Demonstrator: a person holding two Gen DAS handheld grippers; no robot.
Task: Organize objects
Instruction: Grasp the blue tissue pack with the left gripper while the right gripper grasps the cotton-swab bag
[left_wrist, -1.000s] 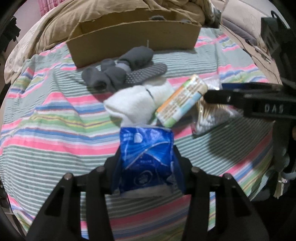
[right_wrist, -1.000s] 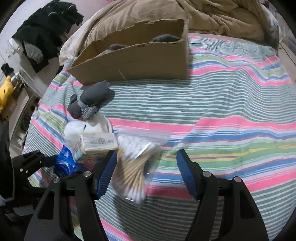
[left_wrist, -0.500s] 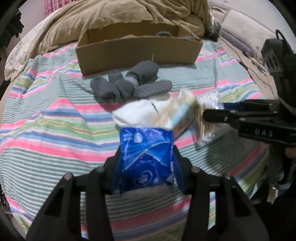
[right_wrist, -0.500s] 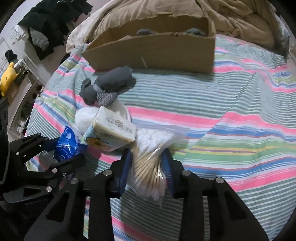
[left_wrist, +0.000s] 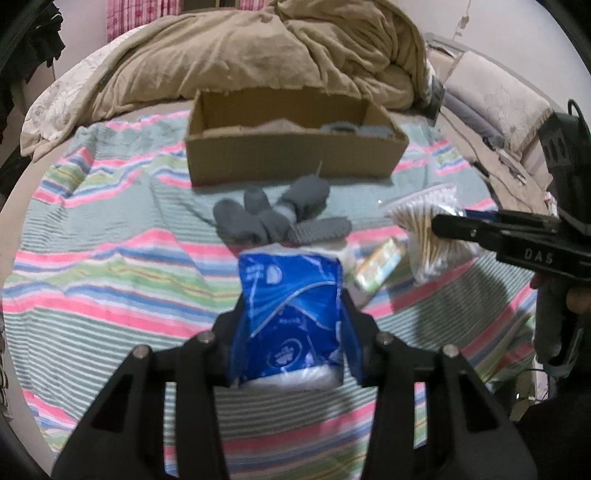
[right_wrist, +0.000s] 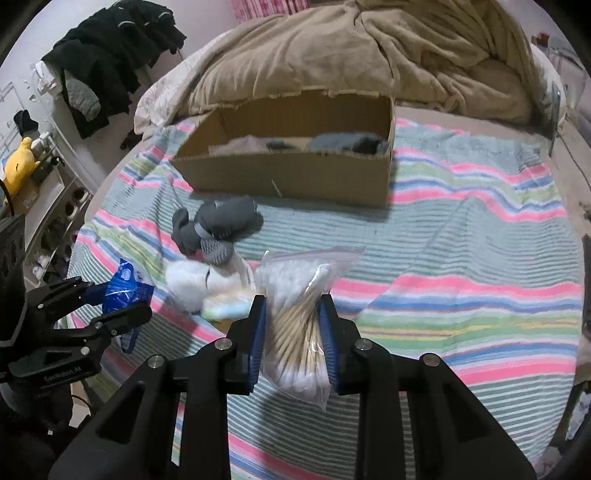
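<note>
The left tool (left_wrist: 291, 328) is closing its jaws on a blue tissue pack (left_wrist: 290, 314), which stands between the pads with its long axis running away from the camera, its far end pointing toward the cardboard box (left_wrist: 291, 158) at the far side of the bed. In the right wrist view the same pack shows at the far left, clamped edge-on above the striped blanket (right_wrist: 461, 236). Just right of it on the blanket lies a white fluffy bundle (right_wrist: 192, 284), and behind that a heap of grey socks (right_wrist: 218, 225), one with its dotted sole turned up. A small pale packet (left_wrist: 376, 266) lies beside the white bundle, slanting up to the right. Further right, the right tool (right_wrist: 293, 332) is clenched on a clear bag of cotton swabs (right_wrist: 299, 317); the wooden sticks run roughly along the tool's fingers, leaning a little to the right, with the zip edge fanning out at the far end and the white tips bulging below the pads. The box sits open with grey and pale cloth inside, its long side across the bed, and a tan duvet (right_wrist: 332, 55) is piled behind it.
</note>
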